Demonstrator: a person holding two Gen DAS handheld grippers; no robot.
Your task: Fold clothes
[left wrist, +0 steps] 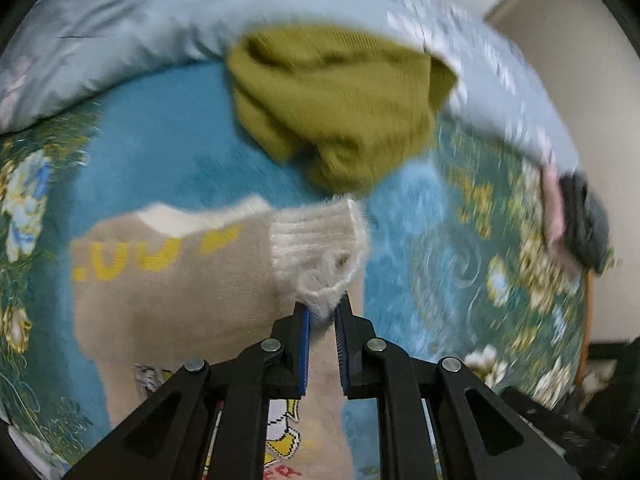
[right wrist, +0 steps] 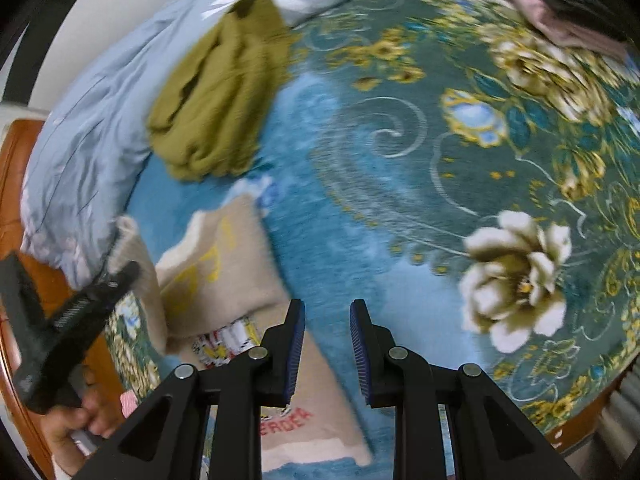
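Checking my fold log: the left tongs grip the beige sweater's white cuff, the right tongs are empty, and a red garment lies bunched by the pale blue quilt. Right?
One slip: the bunched garment is olive green, not red, as the left wrist view shows. The left tongs do grip the beige sweater's white cuff, and the right tongs are empty.

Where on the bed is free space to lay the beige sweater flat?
Free: the floral blanket right of the beige sweater, reaching the white flower. Crowded: the olive garment and pale blue quilt behind it, and folded clothes at the far right corner.
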